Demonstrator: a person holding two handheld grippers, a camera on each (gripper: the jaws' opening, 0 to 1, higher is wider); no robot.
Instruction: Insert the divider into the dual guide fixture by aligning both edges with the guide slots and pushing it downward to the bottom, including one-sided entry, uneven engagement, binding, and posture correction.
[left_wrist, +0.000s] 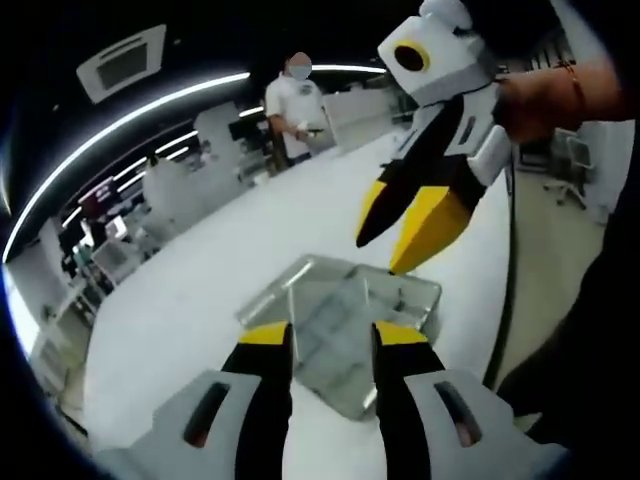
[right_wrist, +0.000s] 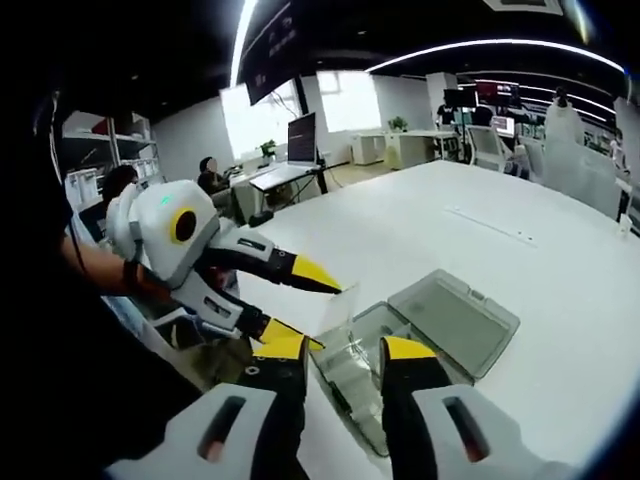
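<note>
**Divider – thin clear sheet, needs an edge grip, square entry**

Fixture is a clear tray-like block sitting on the white table, near the edge closest to the person; also seen at. Divider – a thin transparent plate – stands about upright at the fixture's end, tilted slightly, between the left gripper's yellow tips; whether they actually pinch it I cannot tell. Right gripper hovers above the fixture, jaws narrowly parted, holding nothing.

Judgement: plate looks light, stiff, slippery and easy to scratch or crack if forced; it will bind if one edge leads. Best hold is the top edge near mid-span, firm pinch; second gripper steadies the fixture or levels the high side; push down evenly.
</note>
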